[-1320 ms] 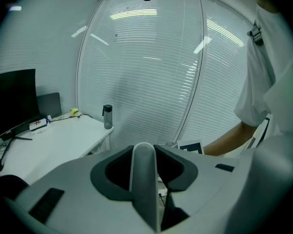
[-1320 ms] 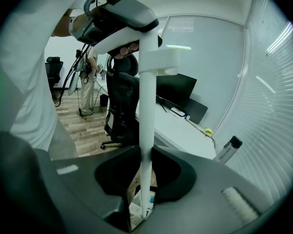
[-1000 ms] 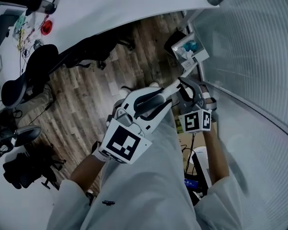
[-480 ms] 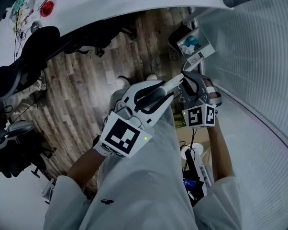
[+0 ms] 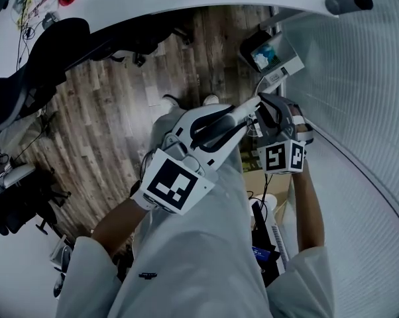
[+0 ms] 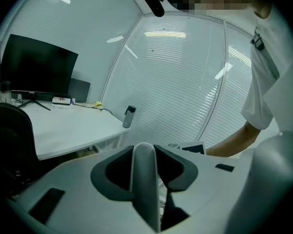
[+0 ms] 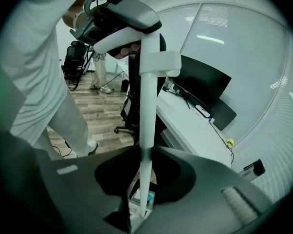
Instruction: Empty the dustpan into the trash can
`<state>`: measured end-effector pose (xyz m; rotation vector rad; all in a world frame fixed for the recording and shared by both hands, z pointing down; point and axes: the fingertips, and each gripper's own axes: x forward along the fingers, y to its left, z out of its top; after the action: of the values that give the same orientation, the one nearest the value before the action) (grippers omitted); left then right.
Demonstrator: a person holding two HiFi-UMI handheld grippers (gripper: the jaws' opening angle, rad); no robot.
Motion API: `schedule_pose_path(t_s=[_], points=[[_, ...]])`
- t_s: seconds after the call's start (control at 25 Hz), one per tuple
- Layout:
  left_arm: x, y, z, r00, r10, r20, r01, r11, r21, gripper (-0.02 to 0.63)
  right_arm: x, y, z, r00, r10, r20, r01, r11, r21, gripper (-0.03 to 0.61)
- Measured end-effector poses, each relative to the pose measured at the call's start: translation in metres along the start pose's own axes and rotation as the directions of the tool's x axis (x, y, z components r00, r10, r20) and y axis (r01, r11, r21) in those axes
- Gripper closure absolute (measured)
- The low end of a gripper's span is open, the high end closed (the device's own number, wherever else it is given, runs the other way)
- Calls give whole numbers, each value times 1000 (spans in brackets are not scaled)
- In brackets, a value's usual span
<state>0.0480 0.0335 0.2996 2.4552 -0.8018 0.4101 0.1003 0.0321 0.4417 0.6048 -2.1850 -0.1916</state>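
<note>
White dustpan handle [image 7: 147, 106] clamped in jaws of left gripper [image 6: 145, 155] and right gripper [image 7: 145, 156]; early tilt would spill litter [image 5: 264, 58]

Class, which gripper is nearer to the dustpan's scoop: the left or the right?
Right. The right gripper grips the handle low down, just above the scoop. The left gripper grips the handle's top end, farther from it.

Left tongs [image 5: 242, 116] and right tongs [image 5: 269, 111] both clamped, tips close together, angled downward
</note>
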Motion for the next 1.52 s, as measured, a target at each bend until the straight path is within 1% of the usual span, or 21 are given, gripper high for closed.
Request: schedule_pose_path(t_s=[0.16,0.6,0.84,1.08,1.24,1.4,1.52], points=[[-6,10,-5,1000,17,16,-16,999,-50,485,8,3,4,1000,29,-8,-29,999,-27,494],[-19,34,-22,996,69,53,-60,987,-150,485,27,12,11,995,95,-31,-98,990,-100,492],[-22,40,-27,994,81,73,-68,984,-167,485,33,15,11,993,107,-46,-112,987,-119,492],[-25,42,-34,990,100,96,-78,976,-204,485,37,18,11,991,121,-61,-129,980,-151,492],[-29,44,-40,987,113,110,-83,964,-251,485,40,21,11,989,132,-70,-142,974,-178,492],[-34,48,-51,982,143,122,-97,940,-326,485,43,29,10,984,156,-82,-171,961,-217,492],[-39,50,-60,978,163,129,-109,930,-350,485,46,35,11,981,176,-88,-192,951,-242,492]])
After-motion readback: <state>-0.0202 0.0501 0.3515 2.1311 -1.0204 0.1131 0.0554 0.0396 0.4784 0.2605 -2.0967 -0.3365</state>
